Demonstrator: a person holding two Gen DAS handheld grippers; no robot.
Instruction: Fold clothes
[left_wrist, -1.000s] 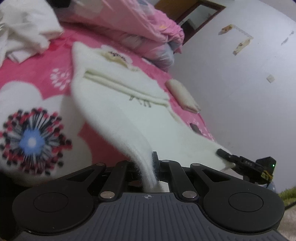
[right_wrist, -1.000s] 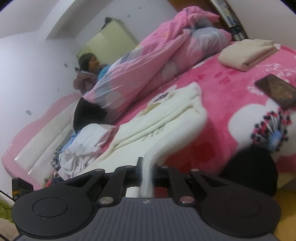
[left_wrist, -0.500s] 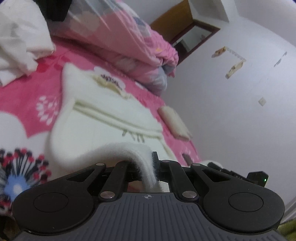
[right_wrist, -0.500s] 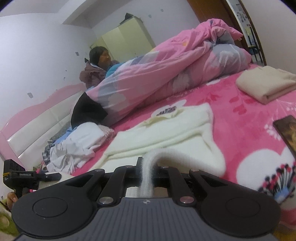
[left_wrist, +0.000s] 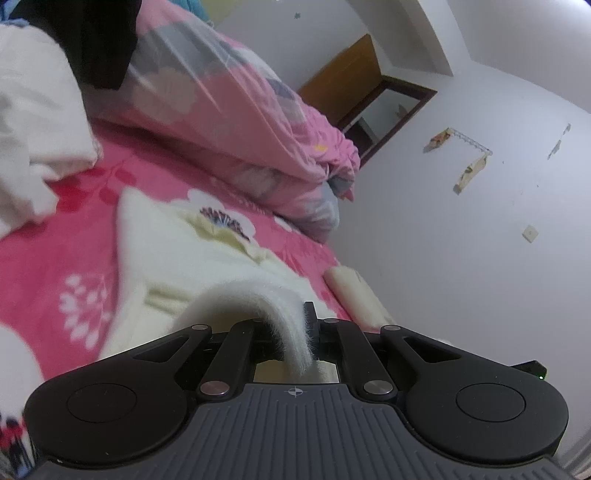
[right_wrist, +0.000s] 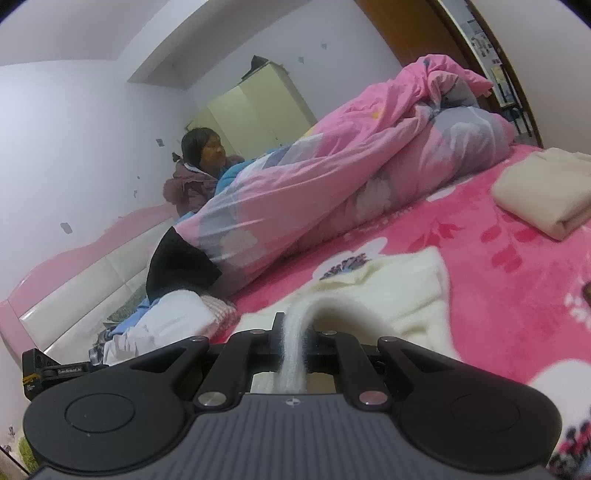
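Between each gripper's jaws, left gripper (left_wrist: 308, 332) and right gripper (right_wrist: 293, 332), the cream garment (left_wrist: 207, 273) hem is clenched; carry both forward evenly.

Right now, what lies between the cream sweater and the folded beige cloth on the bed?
Only bare pink blanket separates sweater and cloth, seen in the right wrist view.

A home bedroom. Bed under a pink floral fleece blanket (right_wrist: 517, 280), with a rumpled pink-and-grey quilt (right_wrist: 332, 192) heaped along its far side. Padded pink-and-white headboard (right_wrist: 74, 280) at the bed's left end, pale yellow-green wardrobe (right_wrist: 255, 107) beyond it, brown wooden doorway (left_wrist: 347, 88) past the bed's other end, plain white walls (left_wrist: 480, 229).
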